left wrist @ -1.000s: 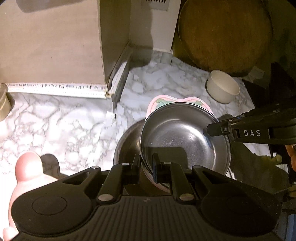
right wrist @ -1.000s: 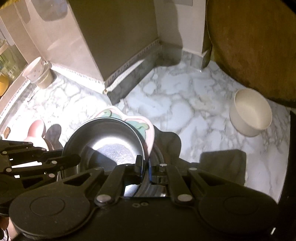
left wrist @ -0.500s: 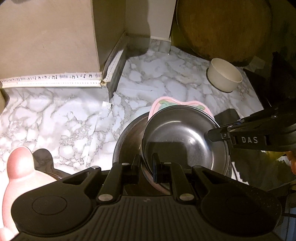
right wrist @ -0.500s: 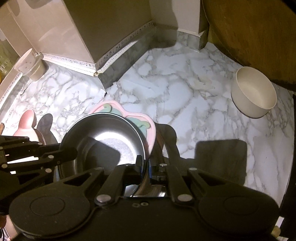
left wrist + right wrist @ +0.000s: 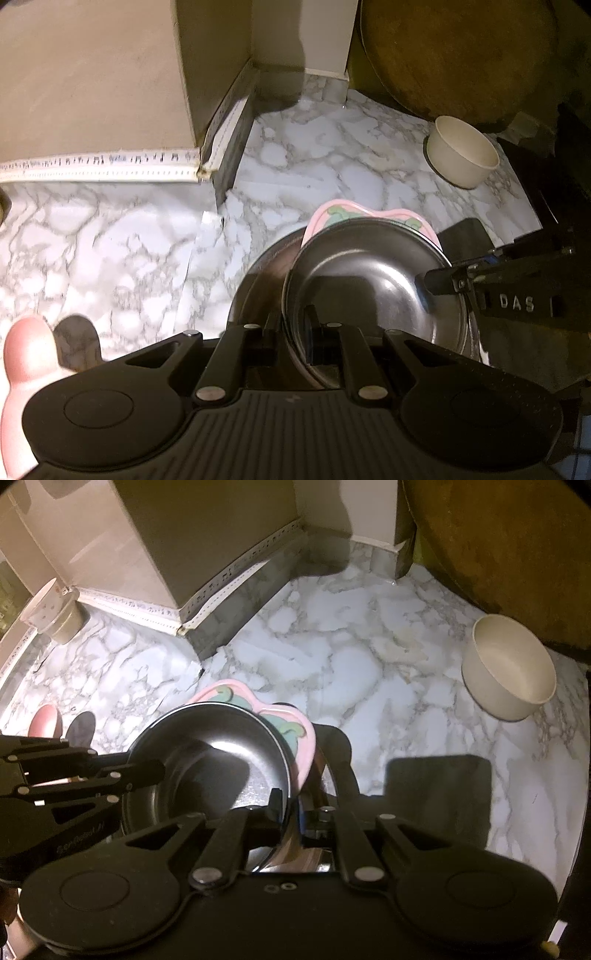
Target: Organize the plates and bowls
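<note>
A steel bowl (image 5: 369,280) sits on a pink plate (image 5: 369,214) with green shapes, and under both lies a wider dark steel dish (image 5: 258,266). My left gripper (image 5: 291,321) is shut on the bowl's near rim. The right gripper (image 5: 439,282) comes in from the right and grips the opposite rim. In the right wrist view, my right gripper (image 5: 291,801) is shut on the rim of the steel bowl (image 5: 214,760), beside the pink plate (image 5: 295,731). The left gripper (image 5: 147,771) holds the far side. The stack hangs tilted just above the marble counter (image 5: 369,672).
A cream bowl (image 5: 513,675) stands on the counter at the right, with a big round wooden board (image 5: 461,55) leaning behind it. A beige wall corner (image 5: 192,92) juts out at the back left. A cup (image 5: 51,609) and a pink rounded object (image 5: 26,354) sit at the left.
Both grippers have come down a little with the stack still held between them. The counter looks closer and the cream bowl sits nearer in both views.
</note>
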The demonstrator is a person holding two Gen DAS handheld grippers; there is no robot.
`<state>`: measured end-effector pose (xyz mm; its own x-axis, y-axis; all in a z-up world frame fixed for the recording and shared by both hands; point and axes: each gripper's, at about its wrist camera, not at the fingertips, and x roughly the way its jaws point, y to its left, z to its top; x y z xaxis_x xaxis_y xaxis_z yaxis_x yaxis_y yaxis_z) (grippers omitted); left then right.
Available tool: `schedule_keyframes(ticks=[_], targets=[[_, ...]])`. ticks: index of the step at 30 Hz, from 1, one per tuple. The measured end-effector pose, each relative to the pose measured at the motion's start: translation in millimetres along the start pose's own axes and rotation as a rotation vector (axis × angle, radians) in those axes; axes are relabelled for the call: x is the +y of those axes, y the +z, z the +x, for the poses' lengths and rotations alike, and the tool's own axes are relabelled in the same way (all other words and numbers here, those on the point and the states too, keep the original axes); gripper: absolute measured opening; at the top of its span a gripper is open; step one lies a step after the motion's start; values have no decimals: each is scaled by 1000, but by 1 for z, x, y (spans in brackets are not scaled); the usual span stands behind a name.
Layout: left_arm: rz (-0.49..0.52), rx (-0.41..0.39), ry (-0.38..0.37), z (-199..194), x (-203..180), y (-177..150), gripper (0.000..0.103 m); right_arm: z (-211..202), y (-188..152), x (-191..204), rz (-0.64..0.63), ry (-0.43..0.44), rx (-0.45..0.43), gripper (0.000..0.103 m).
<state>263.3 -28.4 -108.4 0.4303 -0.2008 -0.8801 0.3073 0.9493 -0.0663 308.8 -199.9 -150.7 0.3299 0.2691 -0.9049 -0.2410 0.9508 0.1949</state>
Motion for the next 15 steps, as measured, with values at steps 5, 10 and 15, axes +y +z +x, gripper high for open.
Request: schedule_keyframes(ticks=[5,10,15], targets=[[3,4,1,5,-1,7,11,0,0,-1,-6,-3,1,9],[16,8,-1,5,-2,6,11,-1,-1,1,-27,-10,5,12],[11,-3,-14,2,1,6,11,-3,0,0,-12,7,2,23]])
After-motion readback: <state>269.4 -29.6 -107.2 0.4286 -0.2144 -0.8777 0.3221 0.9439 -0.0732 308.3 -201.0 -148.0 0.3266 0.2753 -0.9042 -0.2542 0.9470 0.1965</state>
